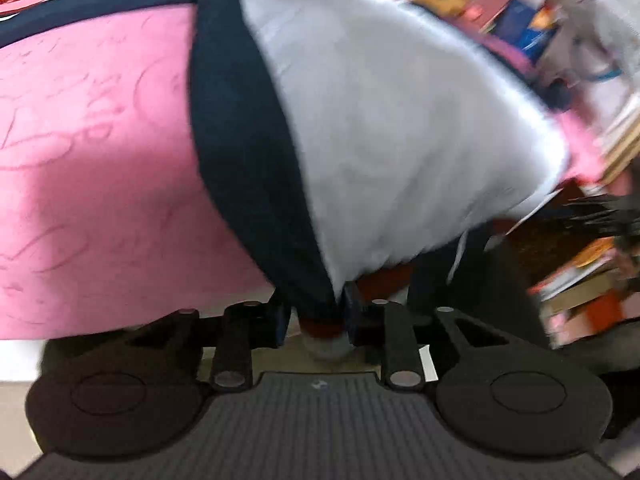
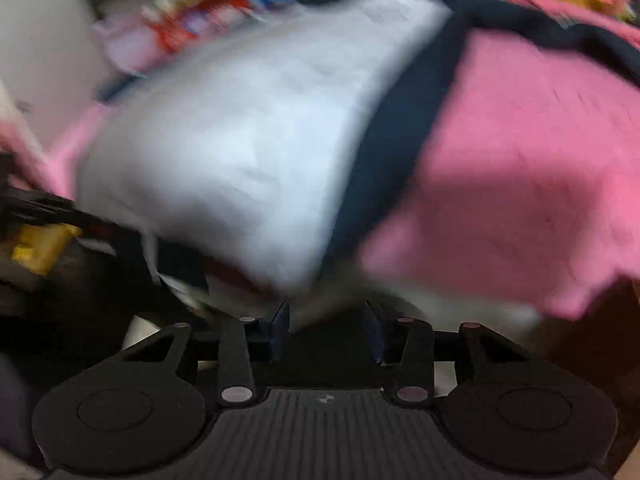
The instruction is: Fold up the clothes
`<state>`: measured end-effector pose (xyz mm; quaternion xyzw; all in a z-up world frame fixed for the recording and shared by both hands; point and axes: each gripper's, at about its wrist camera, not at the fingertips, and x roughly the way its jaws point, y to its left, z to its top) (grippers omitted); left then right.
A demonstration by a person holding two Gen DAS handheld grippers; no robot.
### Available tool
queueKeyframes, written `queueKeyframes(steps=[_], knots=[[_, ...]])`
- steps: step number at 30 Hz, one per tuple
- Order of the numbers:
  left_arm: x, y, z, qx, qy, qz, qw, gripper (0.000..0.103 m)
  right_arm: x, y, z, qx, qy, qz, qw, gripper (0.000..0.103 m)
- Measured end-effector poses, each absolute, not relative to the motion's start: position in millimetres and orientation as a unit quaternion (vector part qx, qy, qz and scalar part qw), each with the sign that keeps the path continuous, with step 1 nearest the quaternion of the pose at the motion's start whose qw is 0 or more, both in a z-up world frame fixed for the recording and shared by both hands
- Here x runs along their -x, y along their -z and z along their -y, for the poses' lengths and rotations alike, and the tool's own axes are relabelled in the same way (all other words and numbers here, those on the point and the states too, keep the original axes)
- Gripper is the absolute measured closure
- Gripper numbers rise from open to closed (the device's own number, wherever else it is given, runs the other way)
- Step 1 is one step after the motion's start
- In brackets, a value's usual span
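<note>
A pink bedspread (image 1: 100,160) lay under a white-and-navy garment (image 1: 380,120), which ran away from both claws. The left claw (image 1: 316,316) pinched its near navy corner; the right claw (image 2: 326,320) stood narrowly parted around the white corner

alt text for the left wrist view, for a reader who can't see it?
The left gripper is shut on a corner of a garment, pale grey with a dark navy band, which is stretched out over a pink bedspread. The picture is motion-blurred; colourful clutter at the upper right cannot be made out.
</note>
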<state>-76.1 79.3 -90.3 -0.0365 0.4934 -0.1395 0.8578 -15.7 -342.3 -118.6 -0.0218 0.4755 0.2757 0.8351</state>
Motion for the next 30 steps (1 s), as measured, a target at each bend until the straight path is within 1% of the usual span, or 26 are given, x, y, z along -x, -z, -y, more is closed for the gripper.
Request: queueKeyframes(steps=[2,3,4,6,7,8,9,10,11,13,15,20,21,22,23,24,25,26,27,28,29,30], knots=[[85.0,88.0,-81.5,-0.006,0.122,-0.507,0.853,0.052,20.6,113.7,347.6,0.024,-0.263,-0.474,0.84,0.061],[92.6,81.2,-87.2,-0.017,0.119,-0.502,0.857,0.05,25.6,104.3,351.6,0.023,-0.265,-0.46,0.848,0.06],[100.7,73.1,-94.0,-0.025,0.118,-0.494,0.861,0.05,29.4,91.0,354.2,0.019,-0.262,-0.439,0.859,0.058],[104.9,43.6,-106.7,-0.014,0.119,-0.445,0.888,0.05,34.5,60.9,357.7,0.01,-0.257,-0.39,0.884,0.054],[106.4,28.2,-113.0,-0.007,0.119,-0.418,0.901,0.047,32.6,48.3,354.0,0.012,-0.256,-0.366,0.895,0.047],[107.9,12.8,-119.4,-0.001,0.12,-0.391,0.913,0.038,29.6,36.9,348.5,0.016,-0.256,-0.342,0.904,0.04],[109.4,-2.6,-125.7,0.006,0.12,-0.363,0.924,0.033,26.7,25.5,343.1,0.02,-0.255,-0.319,0.913,0.037],[101.7,-11.1,-117.4,0.001,0.123,-0.339,0.933,0.029,18.8,17.7,333.9,0.025,-0.253,-0.301,0.919,0.03],[92.0,-18.0,-105.9,-0.006,0.126,-0.316,0.94,0.028,7.4,14.1,322.8,0.026,-0.249,-0.292,0.923,0.025],[70.7,-25.7,-78.0,-0.024,0.133,-0.272,0.953,0.026,-17.7,12.3,298.3,0.027,-0.243,-0.291,0.925,0.025],[43.7,-17.3,-43.8,-0.043,0.133,-0.258,0.956,0.026,-44.5,16.5,270.2,0.036,-0.242,-0.309,0.919,0.027],[-1.2,24.5,8.9,-0.106,0.079,-0.27,0.954,0.026,-111.6,27.2,200.1,0.061,-0.239,-0.355,0.902,0.029],[-3.3,33.8,11.3,-0.115,0.069,-0.276,0.952,0.026,-125.0,29.4,186.1,0.065,-0.239,-0.364,0.898,0.031],[-7.0,42.1,13.7,-0.124,0.056,-0.283,0.949,0.025,-138.4,31.5,172.1,0.07,-0.238,-0.373,0.894,0.036],[-6.8,45.6,13.8,-0.124,0.048,-0.28,0.951,0.018,-151.8,33.7,158.1,0.075,-0.237,-0.382,0.89,0.036],[-5.5,48.2,13.4,-0.121,0.042,-0.273,0.953,0.015,-164.6,35.2,148.3,0.084,-0.232,-0.379,0.892,0.035],[-7.5,49.3,9.4,-0.107,0.043,-0.276,0.954,0.013,-177.2,36.7,140.0,0.094,-0.226,-0.372,0.895,0.035],[-10.2,50.2,4.6,-0.091,0.046,-0.28,0.954,0.012,-189.7,38.1,131.8,0.104,-0.22,-0.365,0.899,0.035],[-15.6,51.1,-0.9,-0.069,0.051,-0.29,0.953,0.012,-209.9,38.5,126.9,0.096,-0.211,-0.369,0.9,0.035],[-20.5,52.5,-5.9,-0.047,0.056,-0.299,0.951,0.011,-230.6,38.8,124.3,0.085,-0.203,-0.375,0.9,0.032],[-25.2,53.9,-10.7,-0.026,0.061,-0.307,0.949,0.008,-250.3,39.8,122.2,0.078,-0.191,-0.377,0.903,0.031],[-26.6,56.2,-13.1,-0.026,0.064,-0.306,0.95,0.005,-270.0,41.1,120.0,0.073,-0.178,-0.378,0.906,0.03]])
